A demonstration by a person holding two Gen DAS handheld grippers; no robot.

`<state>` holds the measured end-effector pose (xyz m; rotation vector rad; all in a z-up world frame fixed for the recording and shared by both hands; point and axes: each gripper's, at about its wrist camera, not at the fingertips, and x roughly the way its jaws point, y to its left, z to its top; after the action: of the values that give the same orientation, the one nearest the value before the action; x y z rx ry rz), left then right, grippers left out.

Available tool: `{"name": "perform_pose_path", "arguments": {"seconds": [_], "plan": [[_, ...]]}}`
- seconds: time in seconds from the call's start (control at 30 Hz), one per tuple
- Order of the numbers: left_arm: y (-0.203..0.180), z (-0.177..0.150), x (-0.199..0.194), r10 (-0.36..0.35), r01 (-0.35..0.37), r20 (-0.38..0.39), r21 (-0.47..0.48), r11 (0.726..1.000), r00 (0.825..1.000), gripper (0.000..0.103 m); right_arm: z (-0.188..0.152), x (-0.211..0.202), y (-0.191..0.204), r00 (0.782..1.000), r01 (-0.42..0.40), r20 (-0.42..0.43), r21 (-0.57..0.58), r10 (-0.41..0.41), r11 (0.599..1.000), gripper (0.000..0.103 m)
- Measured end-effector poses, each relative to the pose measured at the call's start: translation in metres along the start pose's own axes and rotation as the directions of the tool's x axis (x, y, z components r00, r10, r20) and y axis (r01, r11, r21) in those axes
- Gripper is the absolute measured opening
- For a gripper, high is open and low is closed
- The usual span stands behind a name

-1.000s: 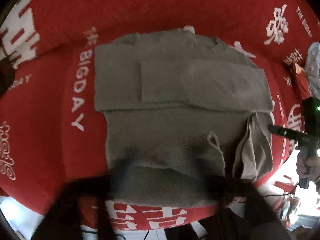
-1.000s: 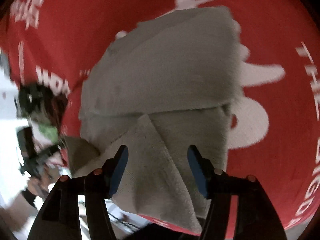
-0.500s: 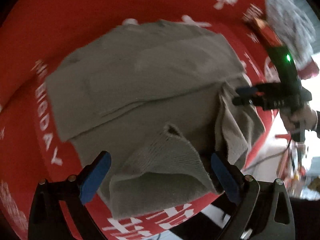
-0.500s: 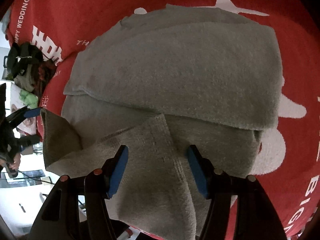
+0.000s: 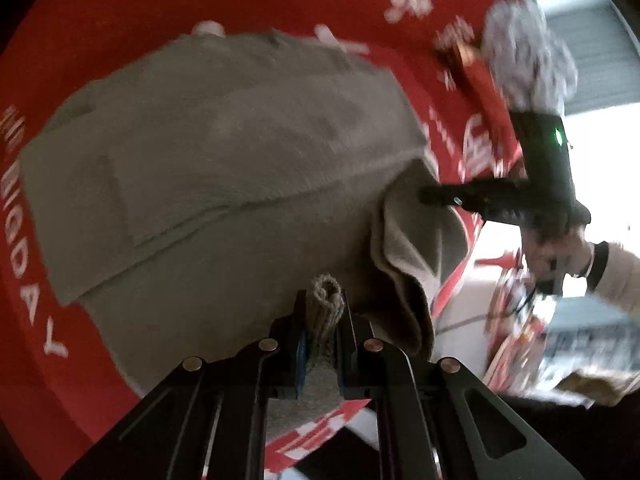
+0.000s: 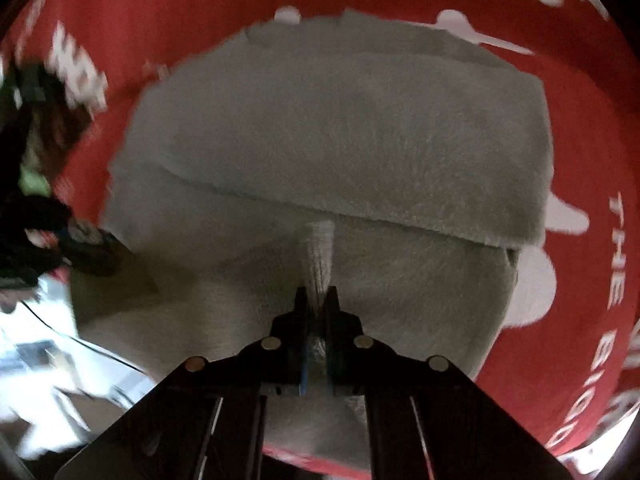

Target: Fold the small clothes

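A grey knitted garment (image 5: 224, 168) lies on the red cloth (image 5: 200, 0), its sleeves folded across the chest. My left gripper (image 5: 323, 300) is shut on a bunched fold of the garment's near hem, and the fold pokes up between the pads. Over at the garment's right corner, the left wrist view shows the right gripper (image 5: 428, 196) pinching lifted fabric. In the right wrist view the right gripper (image 6: 317, 296) is shut on a thin ridge of the garment (image 6: 340, 140). The left gripper (image 6: 88, 248) appears there as a dark blur at the left.
The red cloth (image 6: 160, 8) carries white lettering. A grey-and-white patterned cloth (image 5: 528, 52) lies at the far right. The table's near edge runs just behind both grippers, with bright floor and clutter (image 6: 40, 360) beyond it. A hand (image 5: 560, 248) holds the right gripper.
Both grippers' jaws went from wide open to shut, each pinching a fold of the garment's near hem. The left view has rolled and moved closer to the fabric.
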<state>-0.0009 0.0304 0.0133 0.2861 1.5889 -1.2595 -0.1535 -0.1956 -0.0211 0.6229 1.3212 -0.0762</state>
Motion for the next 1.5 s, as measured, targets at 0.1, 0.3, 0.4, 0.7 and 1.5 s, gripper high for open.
{"name": "perform_pose_path", "arguments": {"seconds": [0.1, 0.3, 0.4, 0.7, 1.5], "plan": [[0.007, 0.000, -0.023, 0.003, 0.001, 0.074, -0.059, 0.998, 0.997, 0.012, 0.005, -0.034, -0.005, 0.997, 0.007, 0.078, 0.043, -0.011, 0.999, 0.007], [0.030, 0.036, -0.059, 0.081, -0.050, 0.236, -0.136, 0.989, 0.968, 0.012, 0.050, -0.088, -0.011, 0.970, 0.076, 0.227, 0.039, -0.083, 0.996, 0.007], [0.059, 0.068, -0.065, 0.138, -0.070, 0.314, -0.218, 0.974, 0.939, 0.012, 0.092, -0.087, -0.021, 0.957, 0.115, 0.264, 0.025, -0.118, 0.993, 0.007], [0.117, 0.128, -0.009, 0.413, -0.286, 0.283, -0.398, 0.871, 0.866, 0.013, 0.170, 0.006, -0.054, 0.957, 0.228, 0.168, 0.073, -0.237, 0.971, 0.007], [0.092, 0.092, 0.014, 0.563, -0.465, 0.173, -0.399, 0.790, 0.808, 0.071, 0.131, -0.020, -0.071, 0.960, 0.121, 0.215, 0.255, -0.179, 0.959, 0.011]]}}
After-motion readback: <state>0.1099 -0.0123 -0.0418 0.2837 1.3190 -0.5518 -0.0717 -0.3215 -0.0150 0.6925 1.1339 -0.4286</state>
